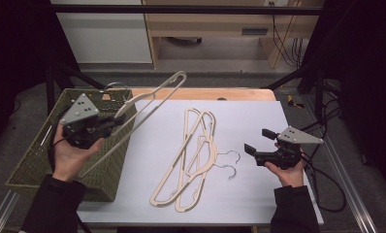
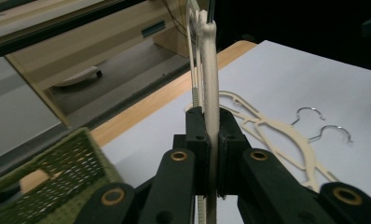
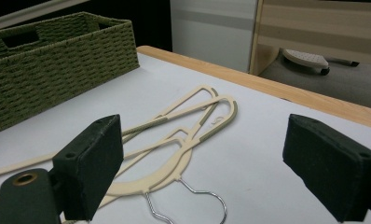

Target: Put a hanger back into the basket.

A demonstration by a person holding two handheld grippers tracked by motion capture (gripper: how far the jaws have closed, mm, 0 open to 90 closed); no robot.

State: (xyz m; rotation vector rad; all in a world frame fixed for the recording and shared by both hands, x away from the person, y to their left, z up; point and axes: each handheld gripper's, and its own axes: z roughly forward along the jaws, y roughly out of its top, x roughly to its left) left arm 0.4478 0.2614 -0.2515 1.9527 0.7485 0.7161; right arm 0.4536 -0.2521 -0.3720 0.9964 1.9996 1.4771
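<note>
Your left gripper [image 1: 114, 124] has its jaws shut tight on a cream hanger [image 1: 147, 109], pinching it near the neck; in the left gripper view the hanger [image 2: 209, 79] runs straight up between the two pads. It is held in the air, tilted, with one end reaching over the far edge of the table [image 1: 259, 194] and the other slanting down across the near side of the green basket [image 1: 36, 160].

The step in hand looks like dropping this hanger into the basket. Bring the gripper over the middle of the basket first, then turn your wrist so the hanger lies along the basket's long side; as it stands now, it sits across the rim and would likely catch there. Lower it inside the walls before you loosen the jaws, so it settles rather than tips out.

Your right gripper [image 1: 259, 141] hangs over the table's right part with its jaws wide apart and nothing between them. Two more hangers [image 1: 191, 155] lie overlapped on the table, their wire hooks [image 1: 230, 162] pointing towards it. Take the top hanger by its neck, clear of the hooks.
</note>
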